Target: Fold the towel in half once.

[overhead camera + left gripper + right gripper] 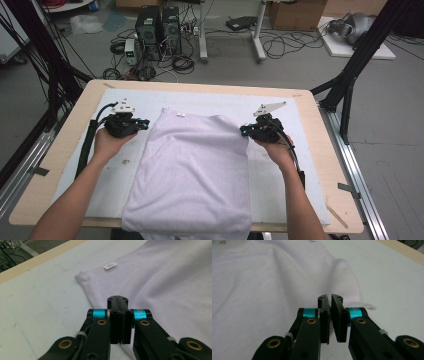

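A pale lilac cloth (192, 165) lies folded on the white mat (112, 180), reaching from the mat's far part to the table's near edge. A small white label (181, 115) sits near its far edge. My left gripper (145, 124) is at the cloth's left edge near the far corner. In the left gripper view its jaws (117, 298) are pressed together over the edge of the cloth (162, 277), with the label (110, 265) beyond. My right gripper (243, 131) is at the right edge. It (329, 298) is shut on the cloth (262, 277), which bulges up toward the jaws.
The mat covers most of a wooden table (327, 150). Black frame legs (350, 75) stand at the table's right and left. On the floor beyond are computer towers (157, 27), cables and a cardboard box (295, 12).
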A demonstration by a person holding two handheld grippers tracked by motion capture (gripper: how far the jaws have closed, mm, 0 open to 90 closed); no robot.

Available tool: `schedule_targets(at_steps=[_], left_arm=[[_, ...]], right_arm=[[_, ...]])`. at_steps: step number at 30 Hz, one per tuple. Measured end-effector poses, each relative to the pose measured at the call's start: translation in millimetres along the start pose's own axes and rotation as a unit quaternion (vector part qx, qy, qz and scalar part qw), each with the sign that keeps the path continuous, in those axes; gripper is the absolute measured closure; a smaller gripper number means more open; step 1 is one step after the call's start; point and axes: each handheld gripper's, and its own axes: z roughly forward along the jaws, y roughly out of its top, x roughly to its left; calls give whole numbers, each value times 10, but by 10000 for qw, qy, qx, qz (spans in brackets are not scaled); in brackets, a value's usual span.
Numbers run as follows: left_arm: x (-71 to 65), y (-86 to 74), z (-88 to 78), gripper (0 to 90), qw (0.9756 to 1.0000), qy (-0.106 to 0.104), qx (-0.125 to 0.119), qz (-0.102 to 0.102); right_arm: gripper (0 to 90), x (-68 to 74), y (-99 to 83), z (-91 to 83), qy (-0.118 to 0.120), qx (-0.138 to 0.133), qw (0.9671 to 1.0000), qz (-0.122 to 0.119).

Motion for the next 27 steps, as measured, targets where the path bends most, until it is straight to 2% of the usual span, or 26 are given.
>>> schedule_targets(at_steps=[1, 3, 5, 7, 8, 9, 11, 12, 13, 14, 15, 16, 17, 19, 21, 22, 25, 27], left_arm=[[-6, 2, 80, 828, 10000, 38, 66, 40], [3, 6, 281, 783, 9991, 25, 411, 46], [37, 3, 446, 739, 9977, 142, 662, 45], [98, 6, 537, 645, 9970, 278, 702, -165], [114, 4, 567, 607, 9970, 278, 667, -278], [115, 1, 592, 580, 9970, 249, 675, -283], [87, -21, 658, 553, 9955, 313, 886, -120], [85, -30, 662, 559, 9959, 262, 859, -120], [90, -33, 668, 611, 9961, 157, 831, -253], [87, -32, 668, 692, 9962, 88, 819, -293], [65, -23, 675, 778, 9963, 57, 817, -252], [26, -9, 685, 856, 9961, 148, 850, -159], [-1, 8, 689, 863, 9957, 225, 895, -69], [0, 34, 671, 869, 9946, 283, 995, -59], [35, 52, 597, 870, 9953, 291, 920, -116], [60, 71, 536, 870, 9960, 267, 836, -176], [117, 154, 295, 870, 9982, 275, 494, -194], [146, 198, 101, 870, 9992, 169, 210, -279]], right_arm=[[852, -27, -15, 37, 4, 13, 10000, 43], [851, -63, -36, 116, -51, 93, 9999, 90], [850, -91, -44, 173, -110, 167, 9998, 76], [850, -126, -55, 196, -128, 136, 9997, 138], [850, -142, -62, 199, -130, 121, 9997, 170], [850, -154, -68, 202, -127, 116, 9996, 208], [850, -176, -79, 213, -139, 114, 9996, 199], [850, -185, -83, 223, -141, 115, 9996, 207], [849, -189, -86, 236, -163, 133, 9995, 227], [849, -192, -88, 251, -166, 158, 9994, 240], [850, -193, -89, 266, -168, 159, 9994, 240], [850, -193, -88, 283, -170, 158, 9994, 238], [850, -185, -84, 292, -166, 177, 9994, 252], [850, -172, -71, 299, -188, 144, 9995, 211], [850, -158, -56, 281, -183, 89, 9996, 178], [850, -151, -50, 259, -175, 83, 9997, 163], [852, -147, -38, 159, -139, -78, 9997, 190], [852, -137, -27, 65, -100, -220, 9995, 223]])
